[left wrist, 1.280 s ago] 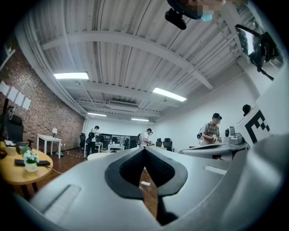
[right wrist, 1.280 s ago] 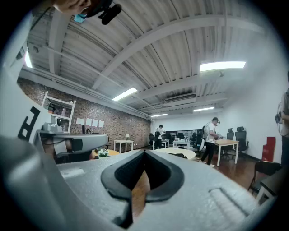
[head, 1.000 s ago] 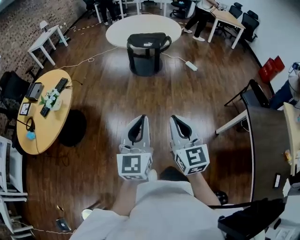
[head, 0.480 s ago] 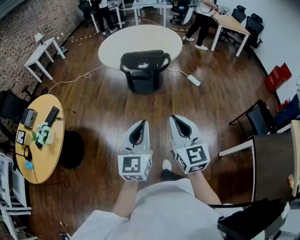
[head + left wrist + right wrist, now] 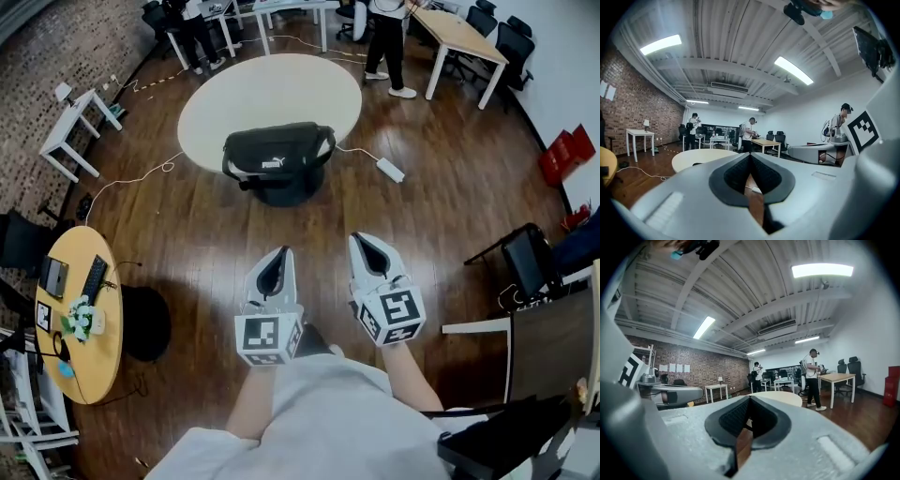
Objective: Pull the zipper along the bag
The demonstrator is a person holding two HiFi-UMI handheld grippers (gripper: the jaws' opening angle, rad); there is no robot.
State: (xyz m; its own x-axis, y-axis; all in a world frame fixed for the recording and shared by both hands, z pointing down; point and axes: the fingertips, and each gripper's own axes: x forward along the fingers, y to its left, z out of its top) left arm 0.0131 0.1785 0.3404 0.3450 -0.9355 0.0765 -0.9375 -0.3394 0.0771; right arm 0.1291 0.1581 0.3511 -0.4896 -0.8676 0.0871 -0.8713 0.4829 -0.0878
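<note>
Clenched on nothing, the left gripper (image 5: 278,255) and right gripper (image 5: 362,242) point level, side by side at lower centre; the black bag (image 5: 278,159) sits well ahead, upper centre, at the near edge of a white round table (image 5: 281,84); best to close in squarely, find the zipper pull, pin the bag with one gripper; dark wooden floor (image 5: 450,178), brick wall (image 5: 56,47) upper left, yellow table (image 5: 89,281) at left.

The bag (image 5: 277,161), at the tabletop's near edge, is matt black cloth. The round tabletop (image 5: 272,89) is smooth, pale and matt. Around the tabletop the floor (image 5: 441,211) is dark glossy wood. Left of the tabletop stands a rough brick wall (image 5: 52,42). The left hand-held gripper (image 5: 279,254) and right hand-held gripper (image 5: 362,241) are matt grey plastic with ribbed black pads (image 5: 736,174).
</note>
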